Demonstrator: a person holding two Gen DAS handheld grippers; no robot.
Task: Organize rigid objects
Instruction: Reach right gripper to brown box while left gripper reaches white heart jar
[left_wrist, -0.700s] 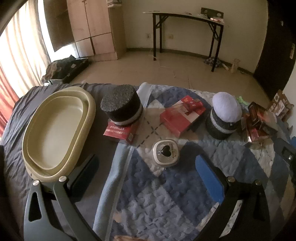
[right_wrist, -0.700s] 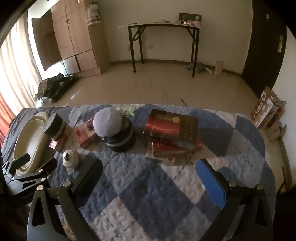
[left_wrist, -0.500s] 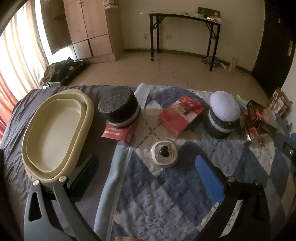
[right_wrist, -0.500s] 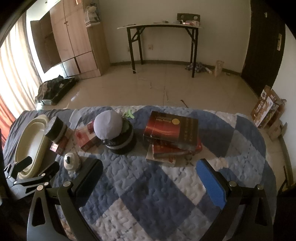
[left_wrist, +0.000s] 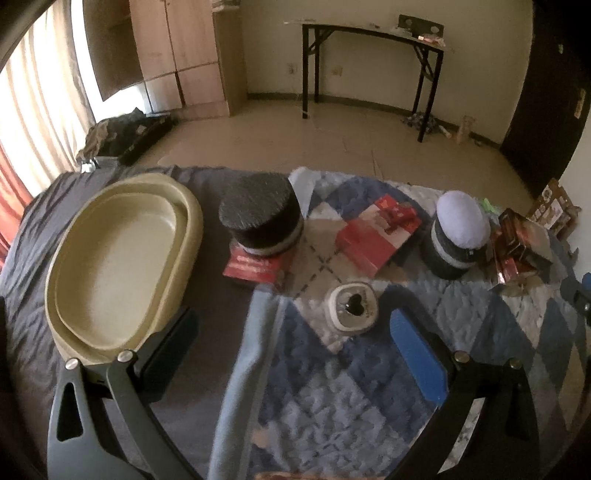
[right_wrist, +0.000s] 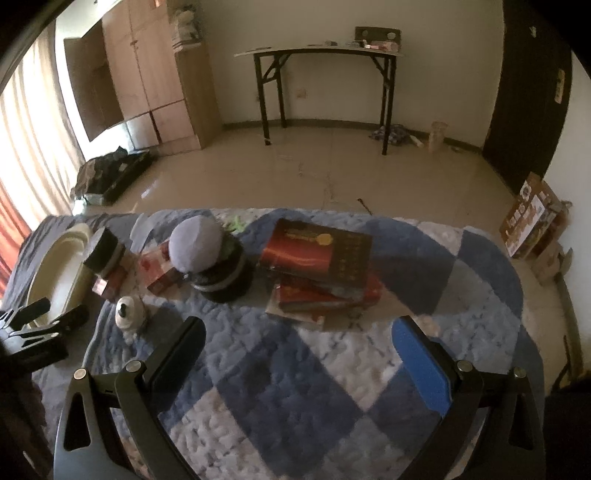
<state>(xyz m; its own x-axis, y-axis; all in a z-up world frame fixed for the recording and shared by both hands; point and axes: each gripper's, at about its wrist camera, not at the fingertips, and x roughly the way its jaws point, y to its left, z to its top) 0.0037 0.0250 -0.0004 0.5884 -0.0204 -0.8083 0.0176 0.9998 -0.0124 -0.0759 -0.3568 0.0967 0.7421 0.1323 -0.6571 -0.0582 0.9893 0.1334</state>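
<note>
quilt (left_wrist: 332, 398) in blue and white checks covers the bed, with a dark sheet (left_wrist: 33, 236) bare on its left side; left hand-held gripper (left_wrist: 291, 343) hangs over the near quilt with its jaws wide and nothing between them; right hand-held gripper (right_wrist: 299, 350) likewise stands wide and empty, tilted down over the checks; a cream oval tray (left_wrist: 188, 236) lies on the dark sheet at the left, empty, its near rim just beside the left gripper's dark finger; right of the tray a black round box (left_wrist: 258, 218) stands on a small red box (left_wrist: 251, 266); further right a red flat box (left_wrist: 376, 236) lies on the quilt, apart from the round box; in front of these, between the left gripper's fingers in view but beyond them, sits a small white jar (left_wrist: 352, 306) with a dark heart on its lid; a dark round tub (left_wrist: 447, 254) with a pale domed top stands right of the red flat box; beside it, at the far right, lies a stack of red books (right_wrist: 321, 266), the top one dark red and askew on those below; in the right wrist view the left gripper shows at the left edge, near the tray and the jar; beyond the bed are a tiled floor, a black-legged table (right_wrist: 321, 55) by the wall and a wooden wardrobe (right_wrist: 155, 81).
</note>
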